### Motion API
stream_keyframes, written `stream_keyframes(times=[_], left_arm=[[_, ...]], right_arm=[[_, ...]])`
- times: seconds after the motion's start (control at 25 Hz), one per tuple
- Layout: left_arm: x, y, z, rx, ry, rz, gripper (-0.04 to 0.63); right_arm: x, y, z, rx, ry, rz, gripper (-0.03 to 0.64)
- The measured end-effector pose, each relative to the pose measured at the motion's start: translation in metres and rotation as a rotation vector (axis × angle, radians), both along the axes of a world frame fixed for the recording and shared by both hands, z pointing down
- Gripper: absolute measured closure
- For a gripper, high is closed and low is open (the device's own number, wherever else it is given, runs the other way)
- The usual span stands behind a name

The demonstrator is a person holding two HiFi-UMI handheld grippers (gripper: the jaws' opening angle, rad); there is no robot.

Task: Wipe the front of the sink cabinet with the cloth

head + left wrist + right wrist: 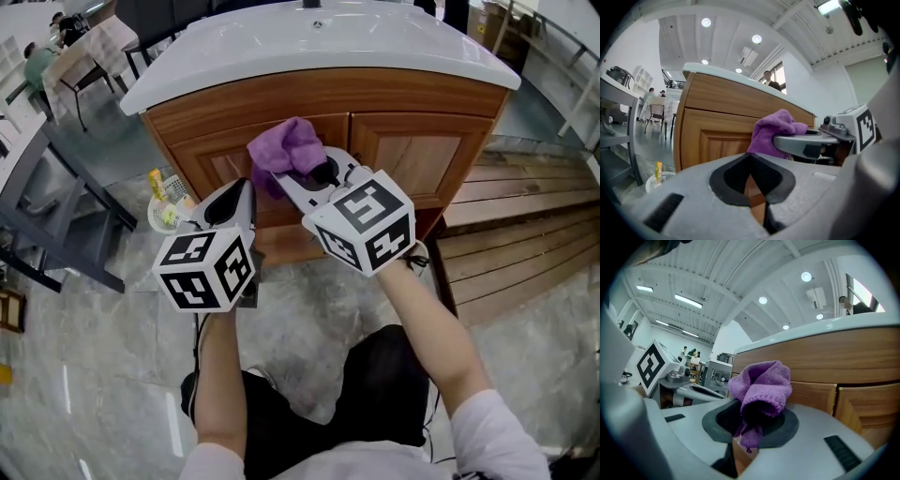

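Observation:
A wooden sink cabinet [394, 141] with a white basin top [281, 47] faces me. The purple cloth [286, 150] is bunched in my right gripper [314, 173], which is shut on it and holds it against the upper part of the left cabinet door [216, 159]. In the right gripper view the cloth [761, 390] sticks up from between the jaws in front of the cabinet [843, 362]. My left gripper [239, 202] hangs a little lower and to the left, shut with nothing in it. The left gripper view shows the cloth [776, 131] and the door panel [717, 140].
A small white basket [167, 211] with yellow items sits on the tiled floor by the cabinet's left corner. Grey table frames [56, 206] stand further left. Wooden decking [525, 234] lies to the right. People sit at tables far back left.

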State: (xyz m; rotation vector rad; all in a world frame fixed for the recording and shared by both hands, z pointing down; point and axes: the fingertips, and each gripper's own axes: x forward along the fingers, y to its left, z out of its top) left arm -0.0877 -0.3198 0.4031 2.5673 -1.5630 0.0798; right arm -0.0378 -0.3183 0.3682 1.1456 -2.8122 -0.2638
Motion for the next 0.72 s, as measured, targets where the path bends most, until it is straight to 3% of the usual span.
stream_keyframes(times=[0.72], left_arm=[[0.082,0.000,0.004,0.003,-0.008,0.147,0.589]], right_arm=[[0.138,0.007,-0.019,0.041,-0.018,0.240,0.545]])
